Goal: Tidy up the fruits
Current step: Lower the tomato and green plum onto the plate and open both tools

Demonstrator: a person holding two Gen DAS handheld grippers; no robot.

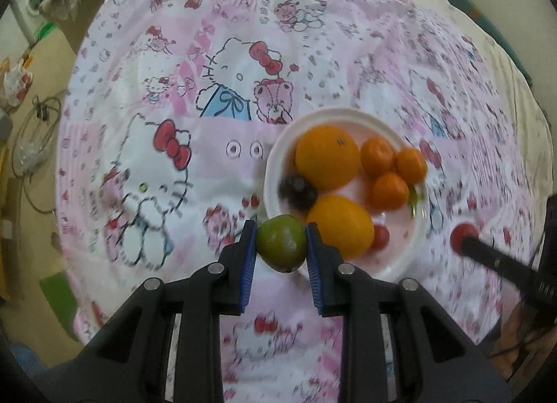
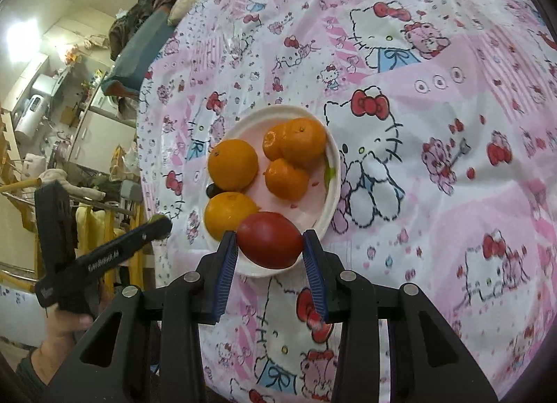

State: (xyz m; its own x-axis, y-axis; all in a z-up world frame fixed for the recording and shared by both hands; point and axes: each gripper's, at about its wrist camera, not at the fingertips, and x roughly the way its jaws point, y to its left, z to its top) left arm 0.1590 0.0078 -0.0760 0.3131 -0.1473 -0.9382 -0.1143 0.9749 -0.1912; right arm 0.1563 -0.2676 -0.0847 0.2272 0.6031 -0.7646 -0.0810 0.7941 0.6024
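A white plate [image 1: 275, 173] on a pink Hello Kitty cloth holds two large oranges [image 1: 327, 155], three small tangerines [image 1: 377, 155], a dark fruit [image 1: 297, 190] and a small red fruit [image 1: 381, 237]. My left gripper [image 1: 281, 246] is shut on a green lime [image 1: 281, 246] above the plate's near-left rim. My right gripper [image 2: 269, 246] is shut on a red tomato [image 2: 269, 244] above the plate's near rim [image 2: 330, 208]. The right gripper with its tomato also shows in the left wrist view [image 1: 464, 235]. The left gripper shows in the right wrist view [image 2: 158, 225].
The cloth [image 1: 222, 96] covers a round table whose edge drops to the floor on the left. Cables [image 1: 31, 145] and bags lie on the floor. A cluttered kitchen area [image 2: 52, 107] and a clothes rack [image 2: 97, 215] stand beyond the table.
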